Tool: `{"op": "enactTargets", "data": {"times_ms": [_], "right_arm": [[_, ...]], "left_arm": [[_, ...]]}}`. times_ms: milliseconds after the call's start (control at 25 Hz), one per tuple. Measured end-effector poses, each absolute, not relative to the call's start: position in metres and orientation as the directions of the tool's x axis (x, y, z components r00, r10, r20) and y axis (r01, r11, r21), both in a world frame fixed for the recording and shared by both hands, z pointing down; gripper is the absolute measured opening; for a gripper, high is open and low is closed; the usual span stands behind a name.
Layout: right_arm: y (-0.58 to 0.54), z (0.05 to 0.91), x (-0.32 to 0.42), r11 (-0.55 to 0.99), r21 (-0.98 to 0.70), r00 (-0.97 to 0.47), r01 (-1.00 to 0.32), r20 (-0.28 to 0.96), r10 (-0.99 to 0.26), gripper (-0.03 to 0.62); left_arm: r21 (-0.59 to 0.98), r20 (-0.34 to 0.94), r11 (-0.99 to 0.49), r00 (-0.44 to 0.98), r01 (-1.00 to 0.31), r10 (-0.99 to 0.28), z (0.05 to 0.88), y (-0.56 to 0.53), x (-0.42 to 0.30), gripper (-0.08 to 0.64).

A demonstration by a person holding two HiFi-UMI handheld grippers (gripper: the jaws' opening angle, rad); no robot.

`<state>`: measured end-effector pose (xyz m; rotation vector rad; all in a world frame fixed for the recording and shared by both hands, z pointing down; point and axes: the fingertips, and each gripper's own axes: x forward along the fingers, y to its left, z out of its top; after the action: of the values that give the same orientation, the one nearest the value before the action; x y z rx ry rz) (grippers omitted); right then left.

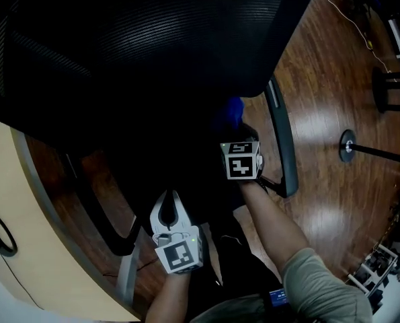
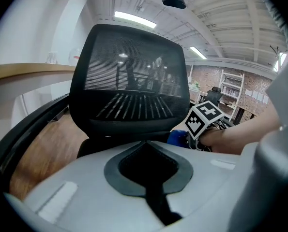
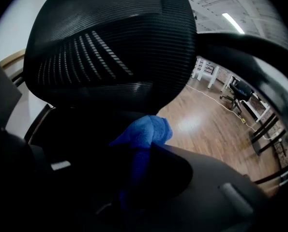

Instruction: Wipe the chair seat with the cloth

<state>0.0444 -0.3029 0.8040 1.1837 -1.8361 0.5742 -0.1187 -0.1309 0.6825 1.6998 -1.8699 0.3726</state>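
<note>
One blue cloth (image 3: 144, 132), bunched, is clamped in my right hand-held gripper (image 1: 234, 121) over the chair seat's (image 1: 189, 167) back right corner. My left hand-held gripper (image 1: 172, 200) is closed on nothing, near the seat's front edge. Risk: drag across the seat may tug the wad loose, or the bare jaws may scrape it.

The cloth (image 1: 232, 113) sits in the right gripper (image 1: 237, 130) over the chair seat (image 1: 186, 160), in front of the backrest (image 1: 152, 39) and beside the right armrest (image 1: 285, 147). The left gripper (image 1: 171, 204) is nearer the person, to its left. A desk (image 1: 25, 207) lies left of the chair.
</note>
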Motion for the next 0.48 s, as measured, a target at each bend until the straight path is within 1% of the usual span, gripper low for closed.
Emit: {"op": "enactTargets", "data": {"times_ms": [120, 240, 360, 480], "right_arm": [[-0.280, 0.790, 0.009, 0.512, 0.037, -0.255, -0.858, 0.835, -0.487, 0.103], [-0.249, 0.775, -0.041, 0.603, -0.006, -0.345, -0.798, 0.824, -0.449, 0.103], [-0.216, 0.763, -0.091, 0.685, -0.048, -0.432, -0.727, 0.808, -0.402, 0.103], [-0.187, 0.755, -0.140, 0.772, -0.088, -0.520, -0.630, 0.786, -0.335, 0.103]], "left_arm": [[0.158, 0.588, 0.186, -0.059, -0.970, -0.807, 0.678, -0.115, -0.135, 0.005], [0.142, 0.586, 0.243, -0.116, -0.960, -0.802, 0.668, -0.098, -0.159, 0.005], [0.127, 0.575, 0.299, -0.175, -0.946, -0.799, 0.655, -0.080, -0.185, 0.005], [0.106, 0.565, 0.356, -0.239, -0.929, -0.790, 0.646, -0.065, -0.206, 0.005]]}}
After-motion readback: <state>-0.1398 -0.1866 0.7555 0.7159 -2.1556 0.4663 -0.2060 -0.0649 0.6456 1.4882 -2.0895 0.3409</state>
